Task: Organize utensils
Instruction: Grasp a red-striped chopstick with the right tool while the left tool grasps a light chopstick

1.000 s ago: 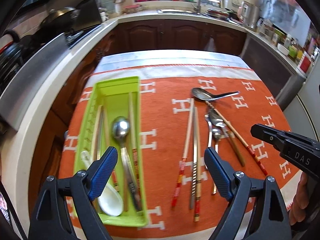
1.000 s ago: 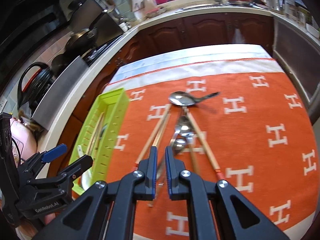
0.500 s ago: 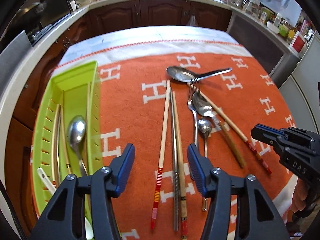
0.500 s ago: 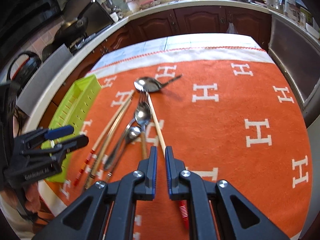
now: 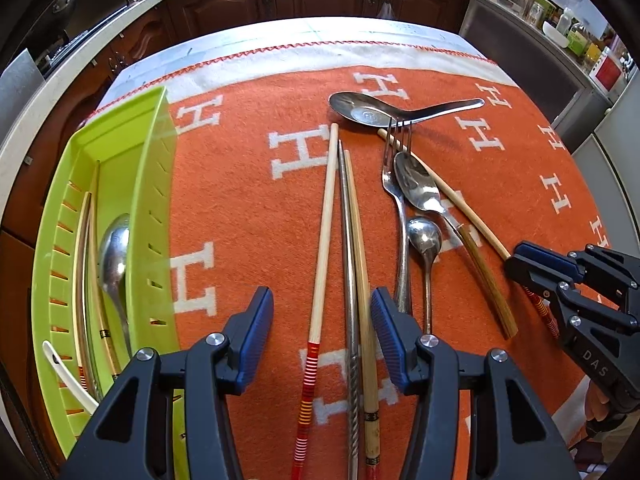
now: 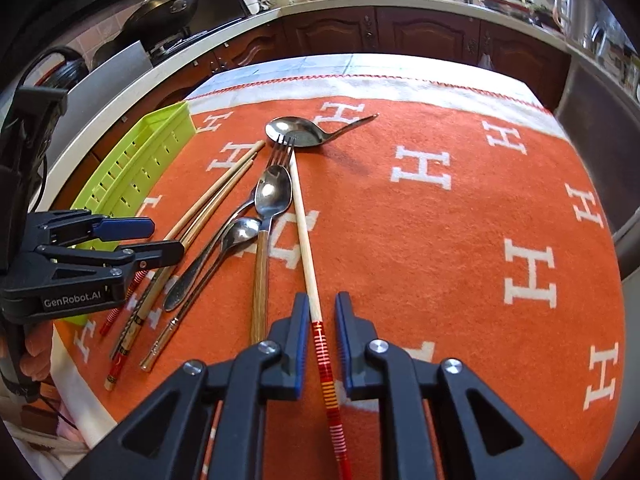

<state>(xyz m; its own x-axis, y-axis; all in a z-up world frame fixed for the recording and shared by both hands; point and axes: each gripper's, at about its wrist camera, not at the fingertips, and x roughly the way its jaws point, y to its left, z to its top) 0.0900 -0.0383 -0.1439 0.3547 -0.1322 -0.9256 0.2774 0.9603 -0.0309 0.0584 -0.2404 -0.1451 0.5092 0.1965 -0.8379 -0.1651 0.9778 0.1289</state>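
Observation:
On the orange cloth lie three chopsticks (image 5: pixel 344 240), a fork (image 5: pixel 394 192), two spoons (image 5: pixel 420 192) and a large metal spoon (image 5: pixel 372 110). My left gripper (image 5: pixel 322 340) is open, its jaws on either side of the three chopsticks' handle ends. My right gripper (image 6: pixel 322 340) is open a little, with a red-striped wooden chopstick (image 6: pixel 306 236) lying between its jaws, not clamped. It also shows in the left wrist view (image 5: pixel 532 276). The green utensil tray (image 5: pixel 156 184) at the left holds a spoon, chopsticks and a white spoon.
The cloth covers a table with its far edge (image 6: pixel 360 68) near dark kitchen cabinets. A counter with a stove and pans (image 6: pixel 168 8) runs along the left. The left gripper appears at the left of the right wrist view (image 6: pixel 136 240).
Both grippers have moved down and forward to the cloth. The left one shifted right from the tray to the chopsticks. The right one opened slightly around the striped chopstick.

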